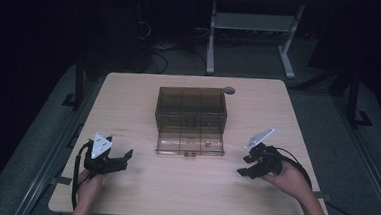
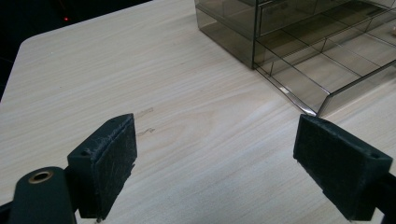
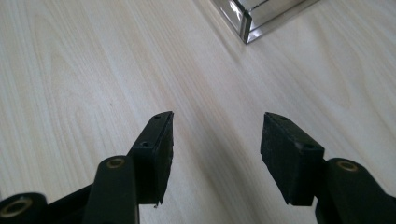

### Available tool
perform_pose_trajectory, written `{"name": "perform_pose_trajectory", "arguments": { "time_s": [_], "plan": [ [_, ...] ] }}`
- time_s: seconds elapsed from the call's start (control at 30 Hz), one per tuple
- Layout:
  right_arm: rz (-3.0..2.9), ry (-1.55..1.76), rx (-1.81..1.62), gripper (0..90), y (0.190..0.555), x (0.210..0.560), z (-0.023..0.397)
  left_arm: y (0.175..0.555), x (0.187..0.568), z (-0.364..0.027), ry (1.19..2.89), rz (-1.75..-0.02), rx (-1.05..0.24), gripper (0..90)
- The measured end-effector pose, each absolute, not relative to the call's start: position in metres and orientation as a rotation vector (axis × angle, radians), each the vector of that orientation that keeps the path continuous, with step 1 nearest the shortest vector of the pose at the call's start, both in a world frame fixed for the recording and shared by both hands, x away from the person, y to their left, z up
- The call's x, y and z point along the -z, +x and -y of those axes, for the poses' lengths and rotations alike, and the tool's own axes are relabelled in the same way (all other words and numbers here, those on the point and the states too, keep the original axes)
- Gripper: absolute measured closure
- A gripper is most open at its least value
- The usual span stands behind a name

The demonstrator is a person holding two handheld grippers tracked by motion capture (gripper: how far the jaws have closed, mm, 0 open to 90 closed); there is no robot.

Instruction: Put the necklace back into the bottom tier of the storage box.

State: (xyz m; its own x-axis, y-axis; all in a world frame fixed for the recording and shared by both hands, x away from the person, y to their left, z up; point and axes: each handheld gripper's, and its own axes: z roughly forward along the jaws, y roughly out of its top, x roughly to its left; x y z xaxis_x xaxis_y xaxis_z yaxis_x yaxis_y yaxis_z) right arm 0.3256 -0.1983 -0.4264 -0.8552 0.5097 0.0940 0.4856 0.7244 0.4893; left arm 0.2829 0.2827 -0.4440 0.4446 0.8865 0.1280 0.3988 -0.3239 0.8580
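Here the work centres on the smoky clear organizer box [image 1: 191,118], which stands a little beyond the middle of the wooden table [image 1: 123,188] with its lid swung open toward the person, so the shallow divided compartments lie exposed at the near side. A small reddish item [image 1: 208,144] seems to sit in the near right compartment; it is too small to tell what it is. In the left gripper view the box [image 2: 299,51] fills the upper right, its near corner just beyond the far jaw.

The left gripper [image 1: 121,159] rests low over the table to the near left of the box, jaws spread wide and holding nothing. The right gripper [image 1: 245,167] sits to the near right, jaws also spread apart and empty; in the right gripper view one clear corner of the box [image 3: 250,21] shows at the top, with bare tabletop between the jaws.

Both grippers are near the box but not touching it, so the step in hand looks like the approach. To do it well, I would steady the box with one gripper at a side wall, so that the light plastic does not slide on the smooth wood, and bring the other in from above, jaws lined up with the thin dividers instead of straddling them. A slow, level entry should keep the open lid from being knocked.
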Motion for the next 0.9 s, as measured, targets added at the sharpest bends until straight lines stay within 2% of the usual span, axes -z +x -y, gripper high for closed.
{"name": "perform_pose_trajectory", "arguments": {
  "time_s": [0.9],
  "plan": [
    [-2.831,0.871,-0.879,41.2,0.289,0.44,0.216,0.281,0.444,-0.281,1.91,-1.078,-0.777,12.9]
  ]
}}
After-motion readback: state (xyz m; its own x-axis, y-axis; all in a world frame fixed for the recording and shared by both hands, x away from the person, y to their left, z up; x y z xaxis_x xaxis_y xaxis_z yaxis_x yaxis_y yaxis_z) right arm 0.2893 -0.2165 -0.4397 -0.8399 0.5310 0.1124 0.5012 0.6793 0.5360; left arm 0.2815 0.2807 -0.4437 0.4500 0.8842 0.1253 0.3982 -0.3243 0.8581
